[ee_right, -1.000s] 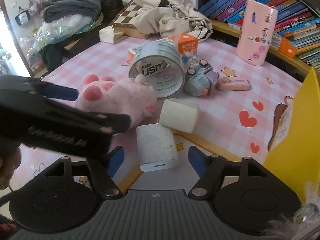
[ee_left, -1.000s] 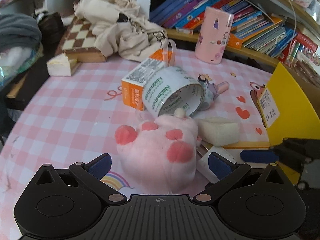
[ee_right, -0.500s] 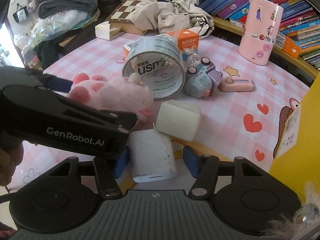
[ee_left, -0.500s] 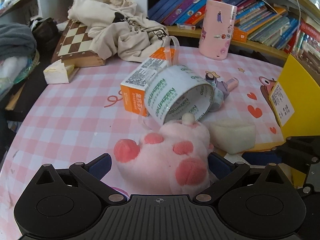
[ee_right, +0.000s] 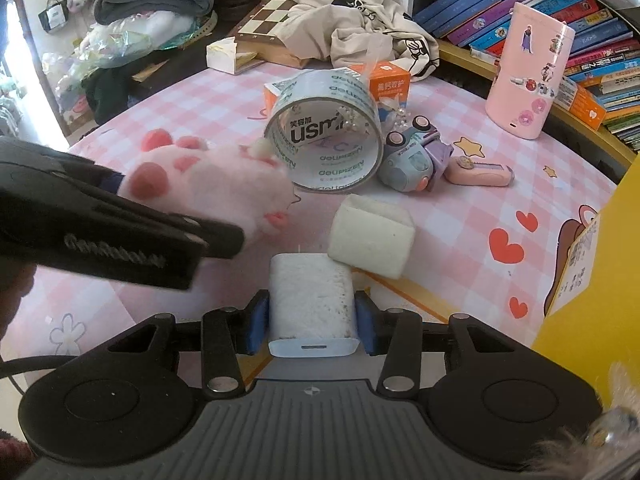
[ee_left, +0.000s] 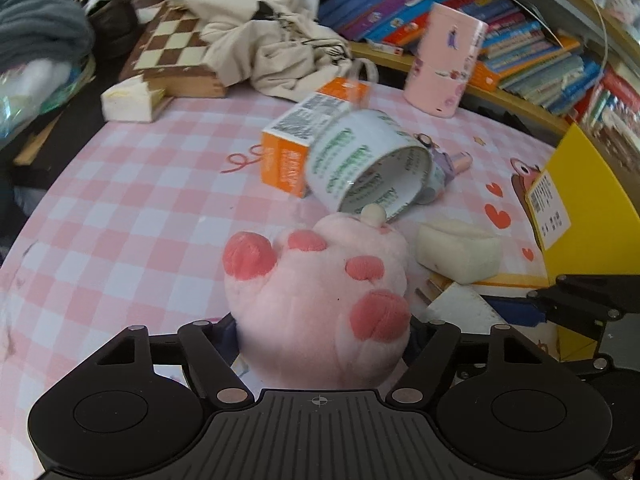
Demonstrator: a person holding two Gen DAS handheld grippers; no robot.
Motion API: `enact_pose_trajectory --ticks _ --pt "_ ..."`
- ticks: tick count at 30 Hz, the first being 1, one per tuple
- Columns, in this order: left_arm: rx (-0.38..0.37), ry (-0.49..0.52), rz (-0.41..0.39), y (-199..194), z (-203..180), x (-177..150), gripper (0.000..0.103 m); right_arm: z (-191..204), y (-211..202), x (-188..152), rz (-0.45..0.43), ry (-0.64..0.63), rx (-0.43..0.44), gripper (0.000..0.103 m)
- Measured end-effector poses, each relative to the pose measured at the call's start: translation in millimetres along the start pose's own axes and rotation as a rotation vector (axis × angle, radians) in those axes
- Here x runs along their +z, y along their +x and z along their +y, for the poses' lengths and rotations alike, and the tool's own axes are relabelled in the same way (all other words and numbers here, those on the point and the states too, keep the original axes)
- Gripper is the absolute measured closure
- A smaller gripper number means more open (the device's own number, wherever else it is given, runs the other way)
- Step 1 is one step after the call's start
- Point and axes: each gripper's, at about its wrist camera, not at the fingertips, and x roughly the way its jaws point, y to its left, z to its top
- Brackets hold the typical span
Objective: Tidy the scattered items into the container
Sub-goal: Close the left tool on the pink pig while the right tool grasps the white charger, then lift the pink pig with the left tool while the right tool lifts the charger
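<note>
On the pink checked tablecloth (ee_right: 192,92), the left gripper (ee_left: 322,338) is closing around the pink plush paw (ee_left: 320,304), its blue pads seemingly pressed into the fur, though the plush hides them. Beside it, the right gripper (ee_right: 311,322) is closing on the white charger block (ee_right: 311,308), pads at both flanks. The white foam block (ee_right: 370,236) touches the charger; the yellow container (ee_right: 600,280) stands at far right.
</note>
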Motion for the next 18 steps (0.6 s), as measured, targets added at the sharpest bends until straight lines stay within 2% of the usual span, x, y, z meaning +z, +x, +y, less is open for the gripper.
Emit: enact_pose_trajectory --ticks 7,18 --pt "-0.025 -0.002 0.04 -11 5 -10 0.03 2 -8 -3 0.009 0.026 0.016 0.062" --pt "-0.03 0.01 0.045 -32 7 -30 0.03 14 -21 -13 0.019 0.032 0.005 0.062"
